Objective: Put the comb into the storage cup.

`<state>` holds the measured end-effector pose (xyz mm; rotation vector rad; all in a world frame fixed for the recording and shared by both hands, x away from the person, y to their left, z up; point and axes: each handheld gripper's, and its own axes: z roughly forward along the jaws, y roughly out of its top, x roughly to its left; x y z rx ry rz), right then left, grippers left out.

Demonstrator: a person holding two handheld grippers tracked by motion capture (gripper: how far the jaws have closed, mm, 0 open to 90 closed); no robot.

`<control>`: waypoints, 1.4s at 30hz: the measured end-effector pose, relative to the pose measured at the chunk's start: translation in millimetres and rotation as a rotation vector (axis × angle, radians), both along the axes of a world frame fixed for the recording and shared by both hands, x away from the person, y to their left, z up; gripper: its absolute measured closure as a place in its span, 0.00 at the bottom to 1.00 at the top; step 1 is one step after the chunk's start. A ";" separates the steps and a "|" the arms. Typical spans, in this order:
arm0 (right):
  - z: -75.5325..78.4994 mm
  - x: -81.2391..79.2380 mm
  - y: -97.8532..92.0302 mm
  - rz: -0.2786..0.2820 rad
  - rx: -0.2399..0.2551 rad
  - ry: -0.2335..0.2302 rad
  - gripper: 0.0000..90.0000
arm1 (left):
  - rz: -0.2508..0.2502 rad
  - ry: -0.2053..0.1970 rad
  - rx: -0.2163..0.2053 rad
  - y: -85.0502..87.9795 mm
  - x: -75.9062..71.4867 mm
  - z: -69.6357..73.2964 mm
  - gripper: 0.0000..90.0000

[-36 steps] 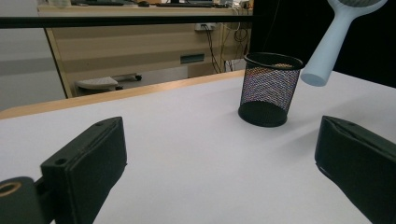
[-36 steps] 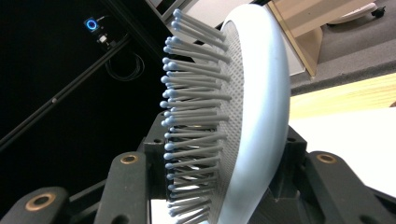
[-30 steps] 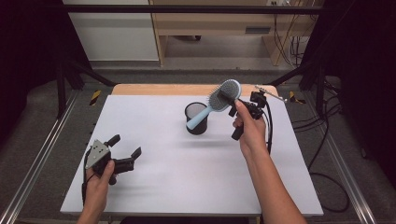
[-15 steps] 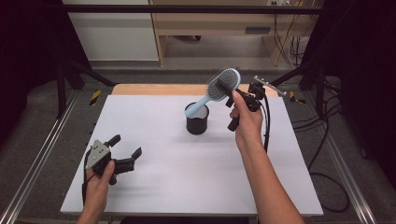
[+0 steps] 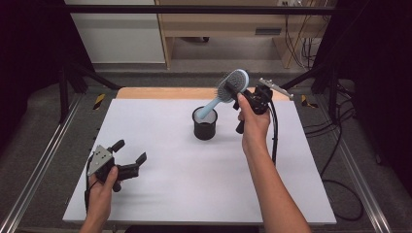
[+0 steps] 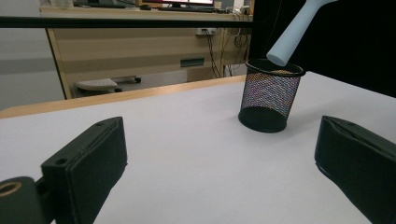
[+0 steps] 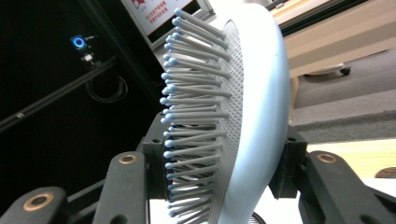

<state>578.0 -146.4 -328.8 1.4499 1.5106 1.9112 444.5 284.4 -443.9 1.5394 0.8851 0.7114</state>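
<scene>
A pale blue hairbrush (image 5: 228, 90) hangs tilted above a black mesh cup (image 5: 205, 124) that stands toward the far edge of the white bench (image 5: 160, 121), a little right of its middle. The right claw (image 5: 248, 95) is clamped on the brush's oval head, one jaw against the bristle side and one against the smooth back, as the right gripper view shows. The handle slopes down to the left, its round end just over the cup's rim and, in the left gripper view, not yet inside (image 6: 285, 49). The risk, judged from here, lies in that slant: lowered at this angle, the handle tip could catch the rim and tip or push the light, unsteadied cup. A grip that bears partly on springy bristles may also let the head twist or slip. Let go too early, the head-heavy brush could topple the cup. The brush (image 7: 243, 116) looks like matte plastic, with grey pins tipped in small blue balls set in a dotted cushion. The left claw (image 5: 130, 162) rests near the bench's near left corner, jaws spread wide and empty, well apart from the cup.
</scene>
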 end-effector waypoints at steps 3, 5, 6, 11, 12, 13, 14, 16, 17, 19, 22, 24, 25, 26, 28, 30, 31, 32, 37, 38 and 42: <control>-2.0 2.0 1.0 -0.003 -0.017 0.008 0.58 | 0.000 0.000 0.000 -0.3 -0.1 -0.1 0.03; -3.7 3.6 2.1 -0.008 -0.029 0.014 0.57 | -0.003 -0.001 0.002 -1.1 -0.1 -0.1 0.03; -4.7 4.5 2.6 -0.009 -0.034 0.017 0.57 | -0.006 -0.001 0.007 -1.3 -0.2 -0.1 0.03; -10.9 9.4 5.2 -0.003 -0.044 0.038 0.57 | -0.007 0.002 0.010 -1.8 0.2 -0.3 0.03; -12.1 10.3 5.9 -0.004 -0.048 0.042 0.57 | -0.008 0.003 0.009 -1.5 0.3 -0.3 0.03; -13.0 11.3 6.5 -0.004 -0.056 0.043 0.57 | -0.008 0.003 0.007 -1.1 0.3 -0.3 0.03; -13.8 11.9 7.0 -0.002 -0.064 0.043 0.57 | -0.007 0.004 0.005 -0.9 0.4 -0.3 0.03; -14.9 13.0 8.7 -0.001 -0.072 0.044 0.57 | -0.006 0.004 0.004 -0.5 0.4 -0.3 0.03; -15.4 13.4 9.5 -0.002 -0.076 0.045 0.57 | -0.006 0.004 0.005 -0.5 0.4 -0.3 0.03; -17.0 14.3 10.9 -0.003 -0.086 0.049 0.57 | -0.007 0.004 0.005 -0.8 0.2 -0.2 0.03; -20.0 15.8 14.1 -0.002 -0.109 0.052 0.57 | -0.006 0.001 0.000 -1.3 0.0 -0.1 0.03; -21.5 16.6 16.3 0.002 -0.115 0.052 0.57 | -0.008 0.003 0.004 -0.7 0.3 -0.3 0.03; -21.9 16.8 17.4 0.006 -0.119 0.053 0.57 | -0.007 0.004 0.003 -0.6 0.4 -0.3 0.03; -22.3 17.1 18.8 0.004 -0.120 0.055 0.57 | -0.007 0.004 0.004 -0.5 0.5 -0.4 0.03; -23.5 17.8 20.7 0.005 -0.126 0.058 0.57 | -0.007 0.004 0.003 -0.4 0.5 -0.3 0.03; -24.9 18.7 22.5 0.008 -0.132 0.061 0.57 | -0.007 0.002 0.000 -0.4 0.4 -0.3 0.03; -25.5 19.1 23.5 0.005 -0.135 0.064 0.57 | -0.006 0.002 -0.001 -0.3 0.4 -0.3 0.03; -26.4 19.6 24.3 0.006 -0.138 0.065 0.57 | -0.007 0.003 -0.001 -0.3 0.4 -0.3 0.03; -31.7 22.8 28.0 0.005 -0.160 0.084 0.57 | -0.006 0.002 -0.004 -0.4 0.6 -0.2 0.03; -33.5 24.2 28.8 0.006 -0.166 0.085 0.57 | -0.007 0.002 -0.003 -0.4 0.6 -0.2 0.03; -37.6 27.3 31.4 0.011 -0.171 0.098 0.57 | -0.008 0.005 -0.003 -0.3 0.8 -0.4 0.03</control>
